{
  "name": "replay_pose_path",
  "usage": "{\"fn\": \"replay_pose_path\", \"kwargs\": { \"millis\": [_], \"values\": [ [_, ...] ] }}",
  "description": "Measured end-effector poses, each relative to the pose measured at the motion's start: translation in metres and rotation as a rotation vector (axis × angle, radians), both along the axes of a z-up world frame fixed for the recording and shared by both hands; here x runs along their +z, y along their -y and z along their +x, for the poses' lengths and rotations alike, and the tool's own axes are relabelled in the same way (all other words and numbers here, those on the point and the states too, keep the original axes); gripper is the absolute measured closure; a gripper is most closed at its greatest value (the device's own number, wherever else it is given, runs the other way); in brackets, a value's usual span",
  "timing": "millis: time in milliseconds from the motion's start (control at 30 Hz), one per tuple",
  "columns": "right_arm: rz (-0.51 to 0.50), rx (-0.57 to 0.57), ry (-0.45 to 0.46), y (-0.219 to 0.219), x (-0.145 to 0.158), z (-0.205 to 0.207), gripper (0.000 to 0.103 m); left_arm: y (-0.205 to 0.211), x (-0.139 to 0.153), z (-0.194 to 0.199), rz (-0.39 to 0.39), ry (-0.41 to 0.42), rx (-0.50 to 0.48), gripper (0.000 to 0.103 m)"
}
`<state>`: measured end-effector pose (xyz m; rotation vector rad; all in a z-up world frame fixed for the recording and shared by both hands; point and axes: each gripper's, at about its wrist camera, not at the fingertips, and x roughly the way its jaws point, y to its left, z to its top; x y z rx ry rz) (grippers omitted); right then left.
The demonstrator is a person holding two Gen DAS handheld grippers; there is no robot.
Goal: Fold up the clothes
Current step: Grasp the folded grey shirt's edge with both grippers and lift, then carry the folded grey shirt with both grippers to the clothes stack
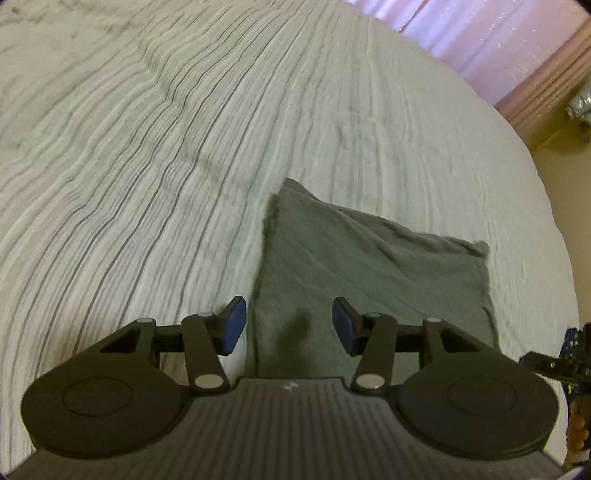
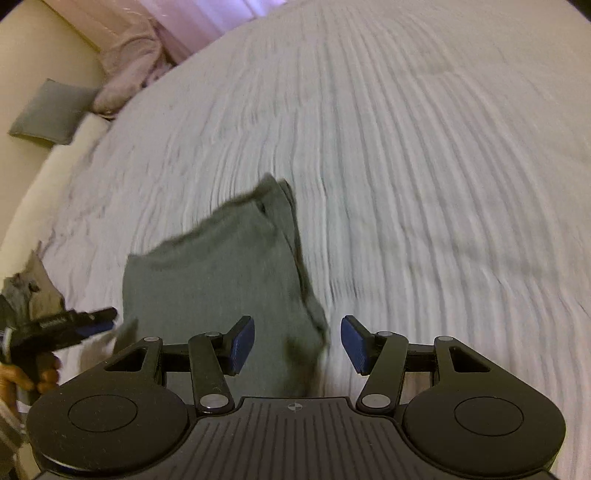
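left gripper (image 1: pixel 289 325) over the near end of a folded grey-green garment (image 1: pixel 373 273) lying flat on a white ribbed bedspread (image 1: pixel 166 147). fingers (image 1: pixel 233 325) spread apart, nothing between them, pads clear of the cloth. garment's left edge runs between them. pink curtain (image 1: pixel 480 33) far right. frame motion-blurred.

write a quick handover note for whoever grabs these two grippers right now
Left gripper: open, empty, over the near left edge of the green garment.
Right gripper: open, empty, over its near right edge.
Garment lies on the striped bedspread, already folded to a rough rectangle.
Left: judge whether it needs another fold; if so, grip the near corners.
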<state>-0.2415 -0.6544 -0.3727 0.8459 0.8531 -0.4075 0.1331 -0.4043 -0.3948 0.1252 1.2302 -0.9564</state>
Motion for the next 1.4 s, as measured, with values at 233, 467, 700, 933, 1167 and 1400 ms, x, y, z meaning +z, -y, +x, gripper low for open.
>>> {"fn": "replay_pose_path", "kwargs": {
  "millis": [233, 467, 700, 933, 1167, 1400],
  "values": [
    [0.140, 0.048, 0.073, 0.037, -0.056, 0.027, 0.047, 0.018, -0.041, 0.023, -0.063, -0.106, -0.035, 0.051],
    [0.273, 0.040, 0.179, 0.053, -0.075, 0.034, 0.048, 0.022, -0.052, 0.033, -0.132, -0.227, -0.039, 0.059],
    [0.255, 0.007, 0.155, 0.050, -0.069, 0.039, 0.094, 0.041, -0.045, 0.024, -0.112, -0.208, -0.107, 0.094],
    [0.112, -0.037, 0.225, 0.029, -0.004, 0.004, 0.096, 0.049, 0.022, -0.001, -0.215, -0.135, -0.177, 0.096],
    [-0.015, -0.239, 0.347, 0.021, 0.087, -0.108, 0.096, 0.097, 0.114, -0.078, -0.358, -0.099, -0.369, 0.096],
    [-0.163, -0.478, 0.371, 0.000, 0.164, -0.279, 0.096, 0.179, 0.182, -0.208, -0.442, -0.149, -0.631, 0.096]
  ]
}}
